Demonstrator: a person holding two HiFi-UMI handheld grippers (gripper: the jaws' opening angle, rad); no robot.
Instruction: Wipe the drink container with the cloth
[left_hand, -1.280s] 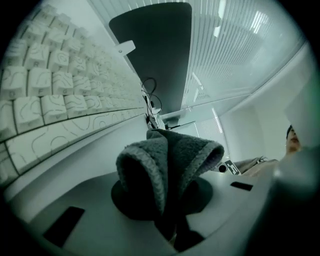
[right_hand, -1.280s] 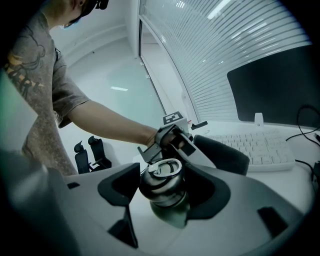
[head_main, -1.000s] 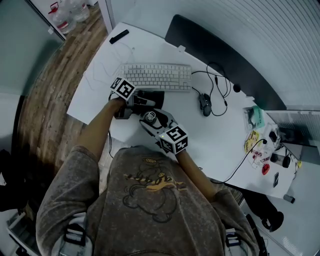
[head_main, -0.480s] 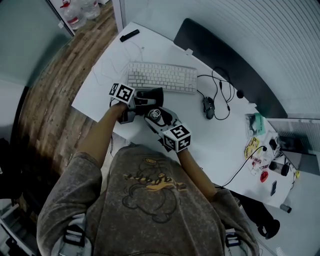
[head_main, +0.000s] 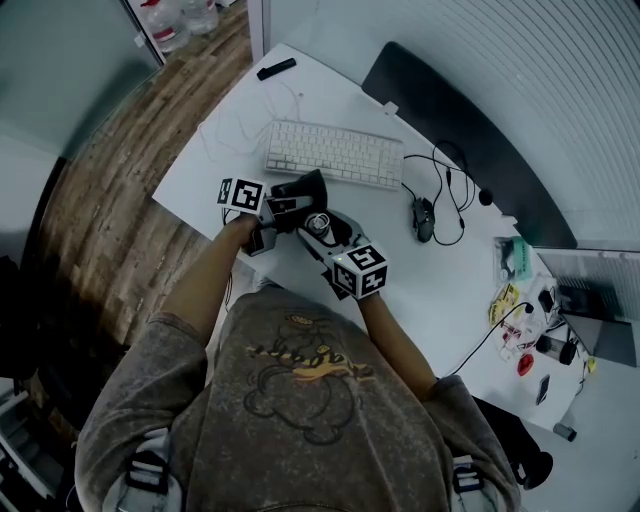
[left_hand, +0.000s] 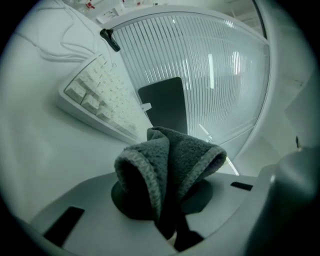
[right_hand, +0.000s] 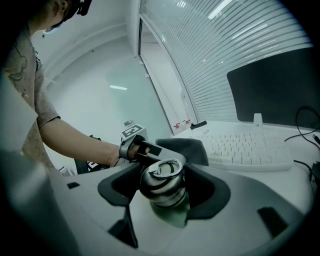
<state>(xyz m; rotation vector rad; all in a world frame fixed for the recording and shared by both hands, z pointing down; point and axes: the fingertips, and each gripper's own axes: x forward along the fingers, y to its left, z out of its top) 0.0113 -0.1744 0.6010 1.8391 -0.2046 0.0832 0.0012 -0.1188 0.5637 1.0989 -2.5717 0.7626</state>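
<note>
Above the white desk (head_main: 215, 165) both tools are loaded — the left gripper (left_hand: 167, 210) pinches the folded grey cloth (left_hand: 170, 160), and the right gripper (right_hand: 165, 200) clamps the drink can (right_hand: 161, 180) near its top. The cloth sits just behind the can's rim, contact unclear — wiping seems barely begun.

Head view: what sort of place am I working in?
Probably an office workstation: a keyboard, a wired mouse and a dark monitor share a white desk.

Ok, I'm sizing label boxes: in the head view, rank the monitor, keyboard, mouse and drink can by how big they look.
1. monitor
2. keyboard
3. mouse and drink can look about alike; the can is nearer the camera and partly hidden, so I leave them unranked.
</note>
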